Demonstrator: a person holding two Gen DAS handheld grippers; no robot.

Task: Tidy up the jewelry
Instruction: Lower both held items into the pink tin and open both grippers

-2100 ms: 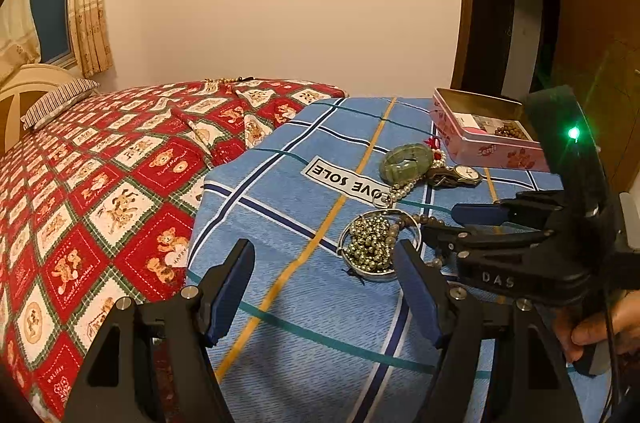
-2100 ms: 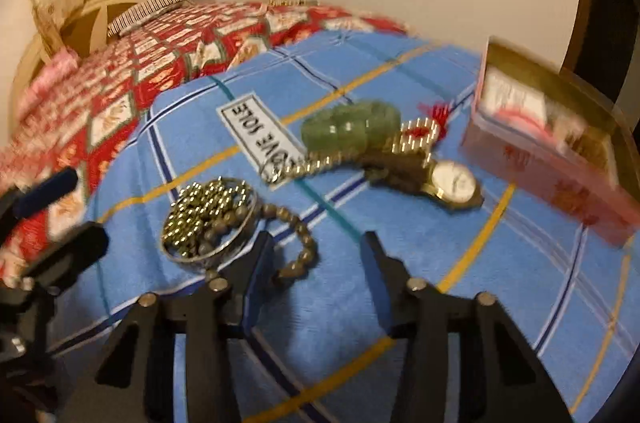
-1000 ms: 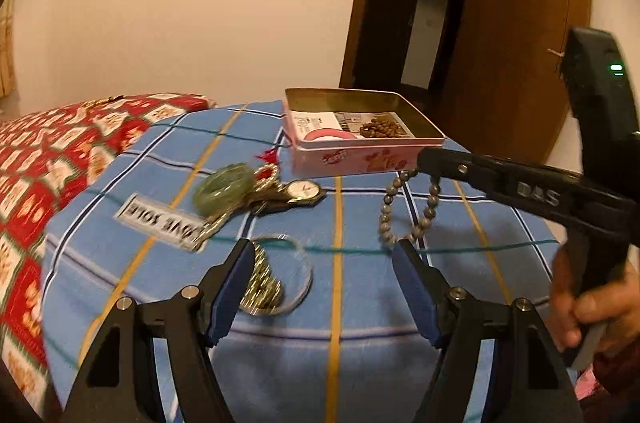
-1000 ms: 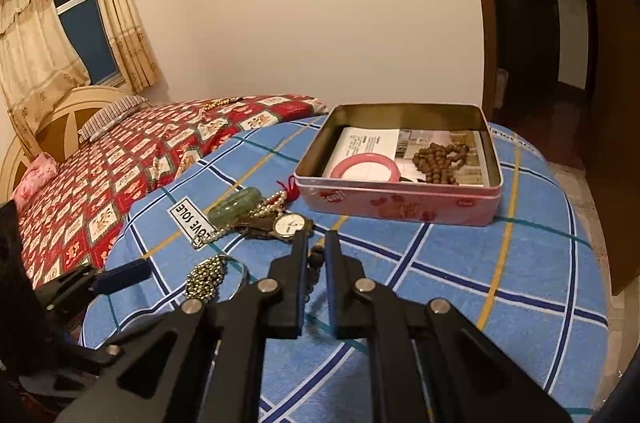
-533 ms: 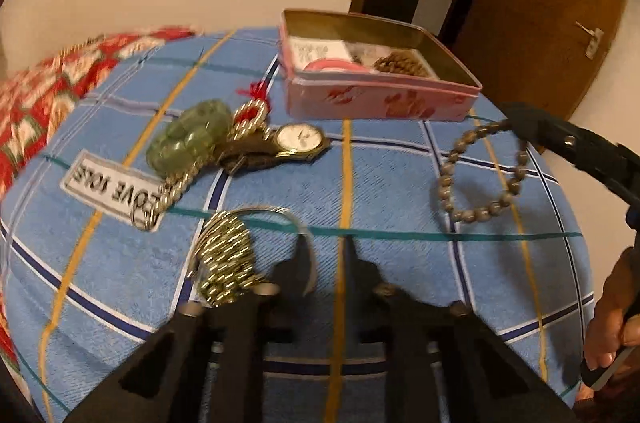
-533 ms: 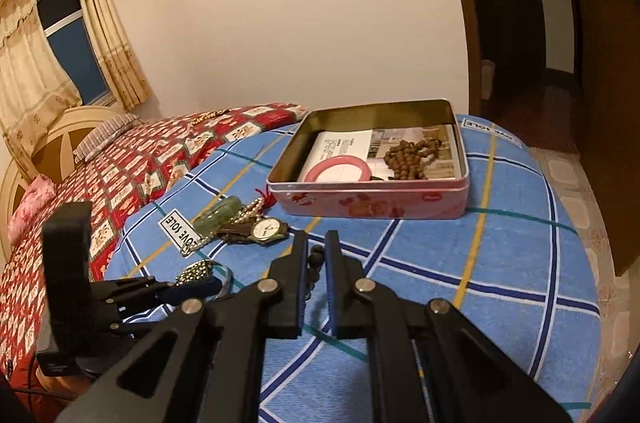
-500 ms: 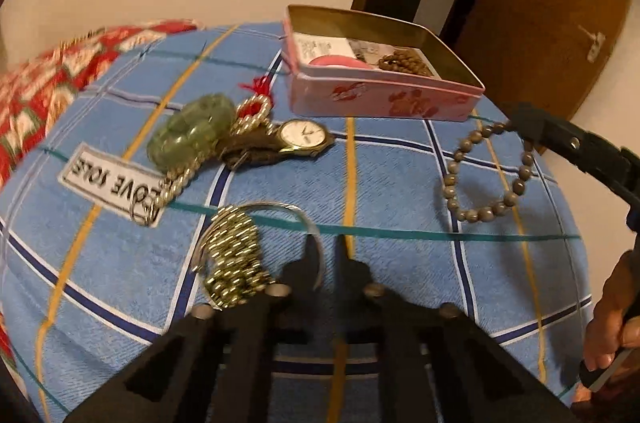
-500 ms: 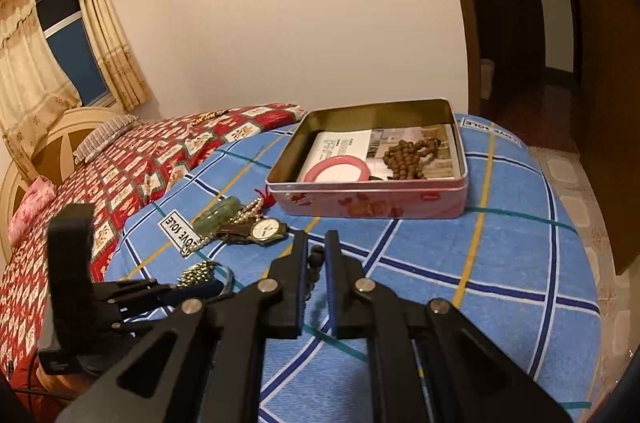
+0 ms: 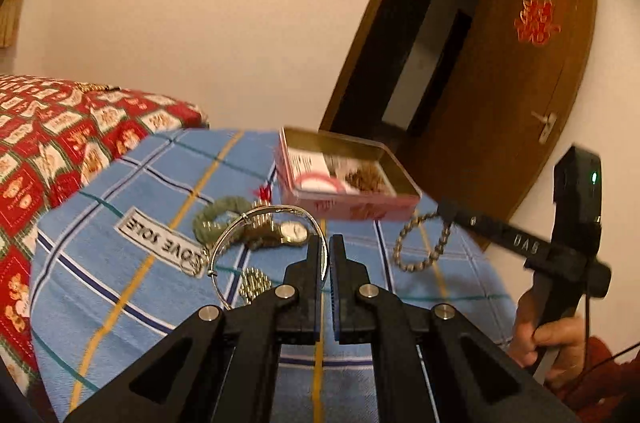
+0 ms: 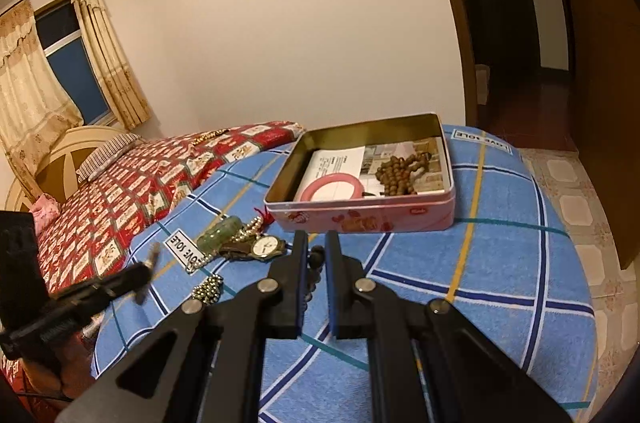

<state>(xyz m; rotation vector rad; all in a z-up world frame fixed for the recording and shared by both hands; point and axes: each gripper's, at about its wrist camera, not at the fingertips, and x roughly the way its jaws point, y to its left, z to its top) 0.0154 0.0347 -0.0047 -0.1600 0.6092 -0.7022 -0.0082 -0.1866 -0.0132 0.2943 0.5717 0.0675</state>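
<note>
We see the pink tin (image 10: 362,219) standing open-topped toward the far edge of the blue checked cloth (image 10: 500,263), so the way in from above is free. Inside, a pink bangle (image 10: 332,185) and brown beads (image 10: 400,171) fill the middle; the leaflet's far left corner lies bare. Toward the left edge, a watch (image 10: 266,246), a green pendant (image 10: 220,233) and a ball chain (image 10: 208,289) crowd together. The cloth toward its right and near edges is bare.

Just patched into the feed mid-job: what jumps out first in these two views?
Both grippers are shut on jewelry, lifted above the blue plaid cloth: the left gripper pinches a silver bangle, the right gripper a bead bracelet. Behind them stands the open pink tin, with a pink bangle and brown beads inside.
</note>
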